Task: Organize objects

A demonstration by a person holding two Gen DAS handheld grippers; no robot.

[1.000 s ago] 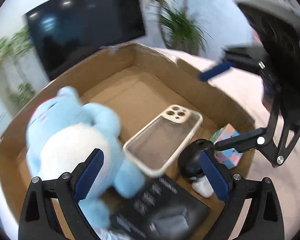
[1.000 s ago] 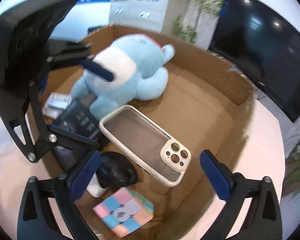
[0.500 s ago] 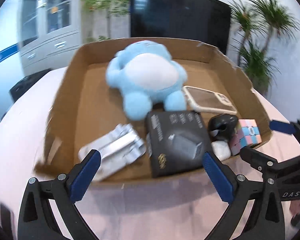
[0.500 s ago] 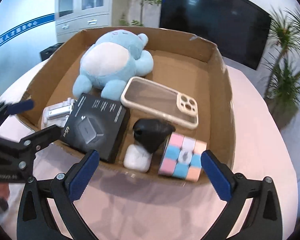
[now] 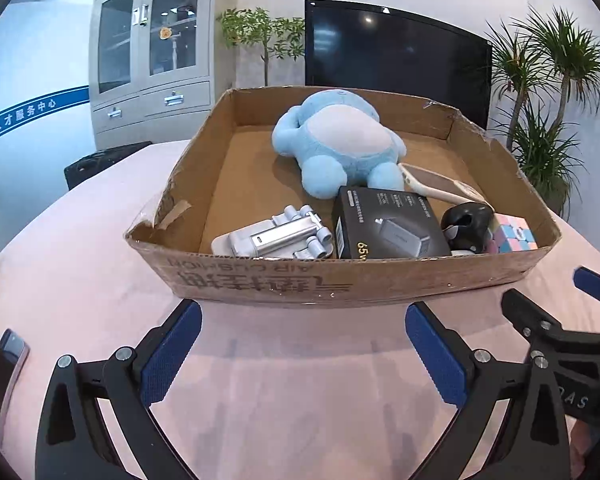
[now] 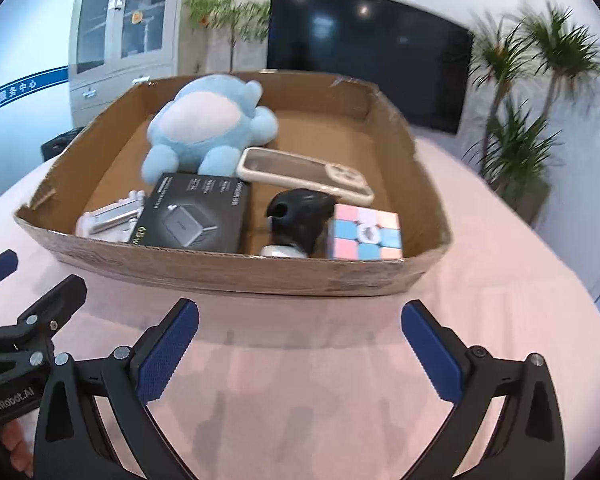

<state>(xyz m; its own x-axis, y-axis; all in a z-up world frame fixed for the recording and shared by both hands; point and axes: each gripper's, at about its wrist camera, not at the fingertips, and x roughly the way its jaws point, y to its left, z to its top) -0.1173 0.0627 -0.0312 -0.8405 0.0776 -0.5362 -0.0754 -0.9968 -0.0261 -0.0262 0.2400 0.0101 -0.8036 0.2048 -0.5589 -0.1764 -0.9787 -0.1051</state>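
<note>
A shallow cardboard box (image 5: pixel 260 280) (image 6: pixel 236 272) stands on the pink table. In it lie a blue plush toy (image 5: pixel 336 144) (image 6: pixel 208 128), a black charger box (image 5: pixel 388 224) (image 6: pixel 196 212), a silver folding stand (image 5: pixel 272 236) (image 6: pixel 108 216), a clear phone case (image 5: pixel 440 188) (image 6: pixel 304 176), a black rounded object (image 5: pixel 466 222) (image 6: pixel 300 216), a pastel puzzle cube (image 5: pixel 512 234) (image 6: pixel 366 232) and a small white item (image 6: pixel 280 250). My left gripper (image 5: pixel 300 352) is open and empty, just in front of the box. My right gripper (image 6: pixel 300 348) is open and empty beside it.
A phone (image 5: pixel 4 384) lies on the table at the left edge. Behind the box are a dark TV screen (image 5: pixel 396 56), a grey cabinet (image 5: pixel 148 64) and potted plants (image 5: pixel 540 112). A black object (image 5: pixel 100 160) sits at the table's far left.
Both grippers have drawn back out of the box, from above its contents to low over the table in front of it. The objects in the box have stayed put.
</note>
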